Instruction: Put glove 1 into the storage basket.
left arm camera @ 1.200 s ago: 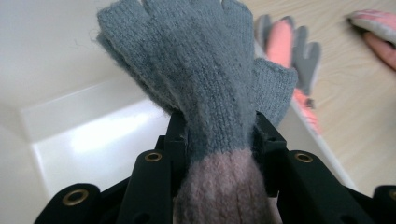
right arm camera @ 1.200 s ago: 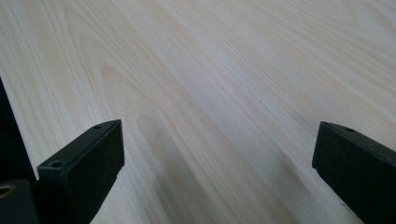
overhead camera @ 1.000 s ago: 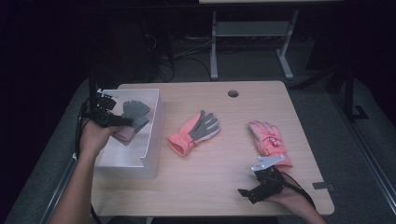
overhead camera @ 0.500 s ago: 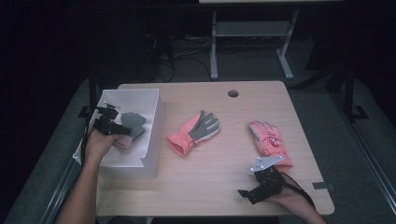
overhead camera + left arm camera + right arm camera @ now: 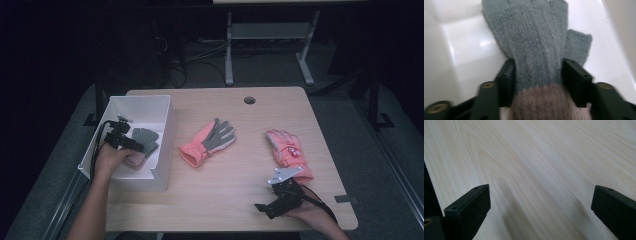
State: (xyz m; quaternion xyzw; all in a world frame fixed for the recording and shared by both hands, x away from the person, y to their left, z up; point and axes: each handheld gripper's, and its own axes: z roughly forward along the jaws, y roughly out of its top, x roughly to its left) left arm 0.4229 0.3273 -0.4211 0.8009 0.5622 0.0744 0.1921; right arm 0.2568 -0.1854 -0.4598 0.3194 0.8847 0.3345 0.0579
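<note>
My left gripper (image 5: 142, 145) is down inside the white box (image 5: 167, 131), at about nine o'clock on the table (image 5: 240, 200). Its jaws have just been opening. The grey knit glove (image 5: 534, 47) lies between them on the box floor, its pinkish cuff nearest the gripper's camera. In the left gripper view both pads stand hard against the wool, so I cannot rule out light contact; I judge the hold released.

My right gripper (image 5: 265, 207) rests near five o'clock, jaws spread wide over bare wood with nothing between them.

Risks noted:
- The knit is fuzzy. If I lift the left gripper straight up while the pads are this close, fibres may snag and drag the glove back out or leave it draped over the box wall.
- The left gripper is close to the box's near wall; a careless withdrawal could nudge or tip the light box.
- The pink-and-grey glove (image 5: 209, 141) at centre and the pink glove (image 5: 286, 151) at about three o'clock lie loose; a low grab may pinch only one layer and let it slip.
</note>
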